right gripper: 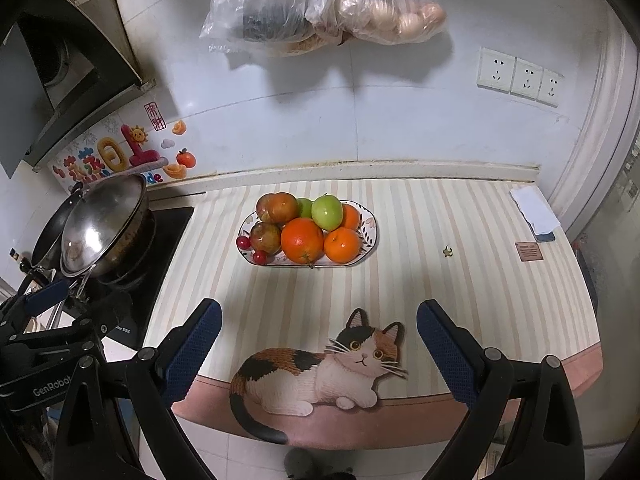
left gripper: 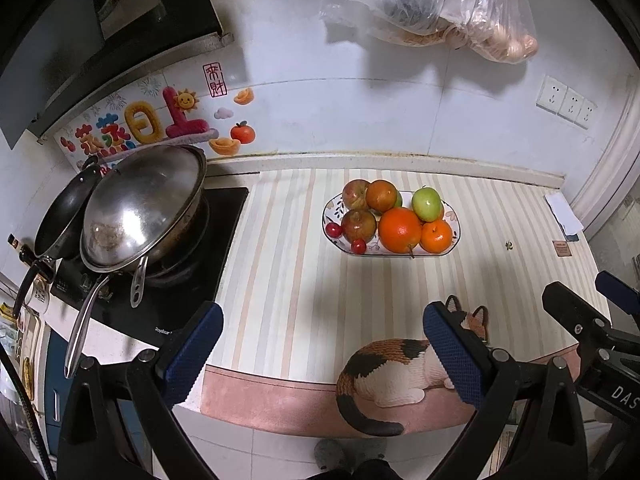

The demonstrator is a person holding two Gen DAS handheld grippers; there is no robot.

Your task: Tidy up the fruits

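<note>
At the far left of the left wrist view, a steel wok [left gripper: 140, 212] and a black frying pan [left gripper: 64, 212] lean together on a dark cooktop [left gripper: 168, 300]; above them, colourful wall stickers [left gripper: 140, 124] run along the white tiles; right of the cooktop a striped mat [left gripper: 288, 280] covers the counter [left gripper: 224, 168], and a calico cat picture [left gripper: 384, 372] is printed at its near edge. Just right of centre sits an oval patterned plate [left gripper: 332, 206] piled with fruit: two reddish apples [left gripper: 359, 225], two cherries [left gripper: 334, 230] at the plate's left rim, a large orange [left gripper: 400, 230] in front, a smaller orange [left gripper: 437, 237] touching it on the right, a green apple [left gripper: 427, 204] behind. Plastic bags [left gripper: 440, 4] hang at the upper right; wall sockets [left gripper: 566, 102] lie below them. Along the bottom, the left claw [left gripper: 324, 354] hangs over the mat's near edge with its blue pads wide apart, holding nothing. In the right wrist view the right claw [right gripper: 320, 346] likewise stands wide apart and empty, framing the cat, with the fruit plate [right gripper: 370, 226] well beyond it at centre.
</note>
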